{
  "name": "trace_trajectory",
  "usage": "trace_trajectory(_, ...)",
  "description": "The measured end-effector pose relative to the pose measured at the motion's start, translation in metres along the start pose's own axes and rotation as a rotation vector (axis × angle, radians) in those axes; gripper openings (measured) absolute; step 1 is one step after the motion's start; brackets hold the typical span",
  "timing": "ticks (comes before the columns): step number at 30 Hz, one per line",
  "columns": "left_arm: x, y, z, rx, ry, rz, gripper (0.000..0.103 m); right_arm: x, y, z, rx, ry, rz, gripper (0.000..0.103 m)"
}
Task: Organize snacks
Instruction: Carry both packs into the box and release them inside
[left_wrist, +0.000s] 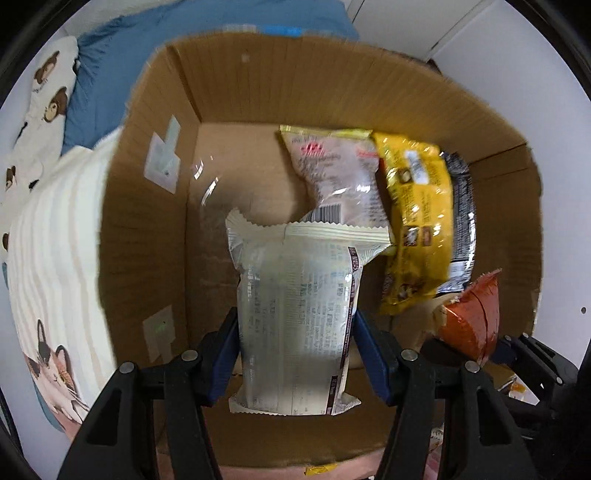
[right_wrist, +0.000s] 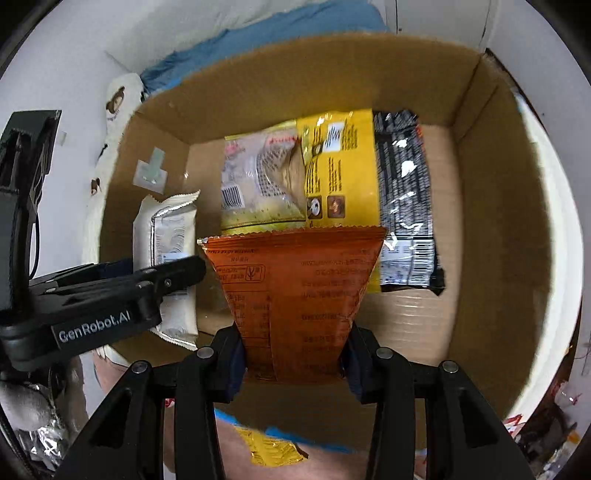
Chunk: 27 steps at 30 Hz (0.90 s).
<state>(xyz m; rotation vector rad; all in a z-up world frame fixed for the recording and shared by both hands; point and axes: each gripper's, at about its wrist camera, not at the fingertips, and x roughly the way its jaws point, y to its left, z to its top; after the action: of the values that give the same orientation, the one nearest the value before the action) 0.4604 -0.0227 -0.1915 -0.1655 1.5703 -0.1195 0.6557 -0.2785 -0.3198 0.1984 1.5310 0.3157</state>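
The white snack packet stands lengthwise between the blue pads of the left hand-held gripper, pinched at its lower half and held over the open cardboard box, on the box's left side. Its print is grey and too blurred to read. In the right wrist view the same packet shows with the left hand-held gripper across it, whose black arm bears the words "GenRobot.AI".

The orange snack packet is clamped at its narrow lower end between the pads of the right hand-held gripper, its serrated top edge fanning wide above the box floor. Its lettering appears upside down and cannot be made out. From the left wrist view only a crumpled corner of it shows, at the right.

Three packets lie side by side on the box floor towards the far wall: a pale packet with a yellow border and a barcode, a yellow packet overlapping its right edge, and a black packet just right of that. Their small text is illegible.

A pale label is stuck to the box's left inner wall. Beyond the box is blue fabric, and to its left a cream cloth with cartoon animals. Another yellow wrapper lies outside the near wall.
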Motion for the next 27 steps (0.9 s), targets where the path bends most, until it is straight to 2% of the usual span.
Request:
trace_trajectory(8, 0.025, 0.006, -0.011, 0.009, 0.056, 0.003, 0.059, 0.022, -0.005, 0.003, 0.021, 0.062, 0.004, 0.047)
trace_trajectory(10, 0.027, 0.006, -0.013, 0.015, 0.065, 0.017, 0.059, 0.027, -0.005, 0.004, 0.015, 0.082, -0.013, 0.050)
trace_trajectory(11, 0.028, 0.007, -0.014, 0.012, 0.069, 0.019, 0.059, 0.029, -0.006, 0.005, 0.013, 0.092, -0.025, 0.054)
trace_trajectory(13, 0.029, 0.010, -0.016, -0.006, 0.072, 0.022, 0.058, 0.031, -0.010, 0.006, 0.022, 0.103, -0.049, 0.079)
trace_trajectory(15, 0.028, 0.017, -0.020, -0.016, 0.066, 0.013, 0.061, 0.031, -0.015, 0.004, 0.023, 0.100, -0.051, 0.097)
trace_trajectory(16, 0.027, 0.019, -0.022, -0.023, 0.057, 0.010, 0.066, 0.030, -0.017, 0.003, 0.022, 0.100, -0.053, 0.098)
trace_trajectory(17, 0.023, 0.018, -0.023, -0.023, 0.044, 0.013, 0.076, 0.029, -0.018, 0.002, 0.018, 0.099, -0.056, 0.098)
trace_trajectory(18, 0.021, 0.018, -0.024, -0.018, 0.033, 0.002, 0.081, 0.028, -0.019, 0.001, 0.012, 0.097, -0.065, 0.098)
trace_trajectory(20, 0.015, 0.016, -0.028, -0.014, 0.020, 0.004, 0.085, 0.025, -0.019, 0.000, 0.004, 0.082, -0.081, 0.098)
trace_trajectory(23, 0.004, 0.010, -0.033, 0.011, -0.015, 0.031, 0.097, 0.016, -0.017, -0.001, -0.002, 0.061, -0.096, 0.098)
trace_trajectory(27, -0.014, 0.000, -0.040, 0.026, -0.060, 0.048, 0.097, -0.001, -0.016, -0.007, -0.009, 0.020, -0.113, 0.098)
